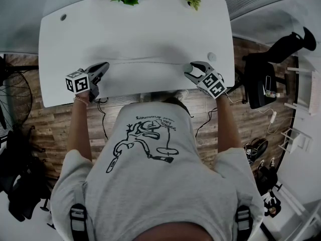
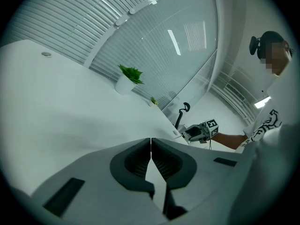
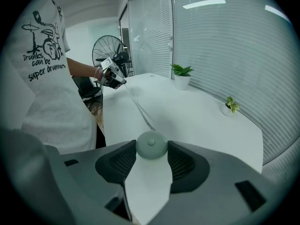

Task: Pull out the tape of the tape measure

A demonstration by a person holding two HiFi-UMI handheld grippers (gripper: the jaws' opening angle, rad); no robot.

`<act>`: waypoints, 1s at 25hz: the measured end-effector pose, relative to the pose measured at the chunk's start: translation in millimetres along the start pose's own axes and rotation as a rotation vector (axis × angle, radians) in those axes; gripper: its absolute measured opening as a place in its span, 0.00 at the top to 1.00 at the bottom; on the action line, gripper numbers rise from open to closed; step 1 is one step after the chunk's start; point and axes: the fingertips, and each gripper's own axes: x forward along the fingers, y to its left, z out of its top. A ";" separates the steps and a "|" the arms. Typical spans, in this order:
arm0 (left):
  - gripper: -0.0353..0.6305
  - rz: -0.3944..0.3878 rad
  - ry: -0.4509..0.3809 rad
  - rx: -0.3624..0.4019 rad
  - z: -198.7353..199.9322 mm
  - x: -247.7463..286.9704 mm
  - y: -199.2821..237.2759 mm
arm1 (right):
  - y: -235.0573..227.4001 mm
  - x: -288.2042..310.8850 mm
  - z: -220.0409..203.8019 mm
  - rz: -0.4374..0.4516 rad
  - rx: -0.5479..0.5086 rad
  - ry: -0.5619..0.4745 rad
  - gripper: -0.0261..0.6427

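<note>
Beyond the person's T-shirt (image 1: pixel 150 185), over the near edge of the white desk (image 1: pixel 135 29), the right gripper (image 1: pixel 193 69) clamps the round tape measure (image 3: pixel 151 146) in wide-set jaws as an anchor, while the left gripper (image 2: pixel 151 142), jaws pinched together on the tape (image 3: pixel 138 108), evidently keeps it drawn out.

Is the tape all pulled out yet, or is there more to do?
Mostly done, it seems. The tape stretches across the table between the two grippers. In hand: the left gripper is shut on the tape's end, and the right gripper clamps the round case. Left: maybe pulling further; how much tape is inside can't be seen.
</note>
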 end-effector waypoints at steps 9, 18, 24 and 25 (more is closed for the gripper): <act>0.91 0.048 0.038 -0.022 -10.6 4.3 12.2 | -2.8 10.5 -4.9 -0.014 0.025 0.009 0.63; 0.91 0.079 0.075 -0.030 -20.4 10.4 24.3 | -9.5 21.6 -9.1 -0.036 0.041 0.017 0.63; 0.91 0.108 0.085 -0.035 -21.8 13.0 36.6 | -14.8 29.0 -10.5 -0.041 0.057 0.016 0.63; 0.91 0.113 0.088 -0.036 -22.2 13.1 38.6 | -15.5 30.4 -11.0 -0.042 0.060 0.017 0.63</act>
